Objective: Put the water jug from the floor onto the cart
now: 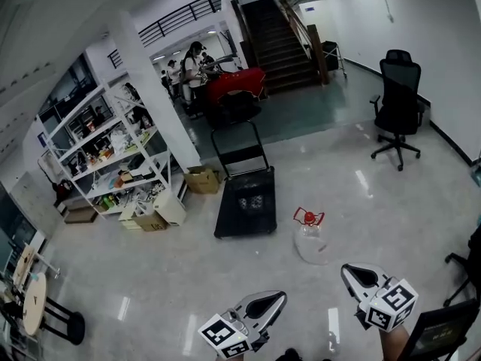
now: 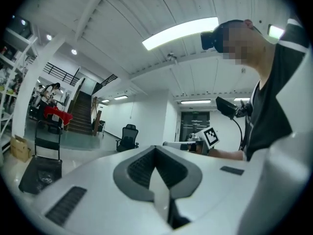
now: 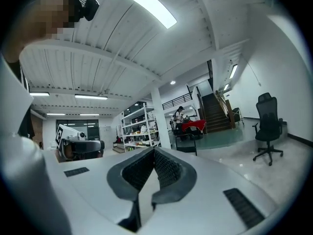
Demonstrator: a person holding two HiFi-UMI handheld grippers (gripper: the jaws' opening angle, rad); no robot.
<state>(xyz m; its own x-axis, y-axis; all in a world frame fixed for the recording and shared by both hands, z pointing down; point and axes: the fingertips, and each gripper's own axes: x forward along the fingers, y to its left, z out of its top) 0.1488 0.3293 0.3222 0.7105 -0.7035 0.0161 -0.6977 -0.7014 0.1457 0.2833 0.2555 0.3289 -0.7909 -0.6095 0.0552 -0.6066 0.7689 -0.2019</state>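
Pale, glossy floor runs across a large open hall and mirrors the ceiling lights in bright streaks. White walls close the right side, where a black office chair stands near the wall. At the far end, dark stairs climb past a railing. A white pillar rises at the left of the middle, and beside it stand white shelves crowded with small goods. Cardboard boxes sit on the floor at the foot of the shelves. Behind the pillar, people stand at a table under a red cloth. A small round table shows at the lower left edge.

The cart, a flat black platform with an upright handle at its far end, rests in the middle of the floor. The jug, clear with a red top, sits on the floor just beside the cart's near right corner, apart from it.

Both tools hang near the bottom edge, short of the jug. The left gripper has its jaws pressed together on nothing, and the right gripper is likewise clenched and empty.
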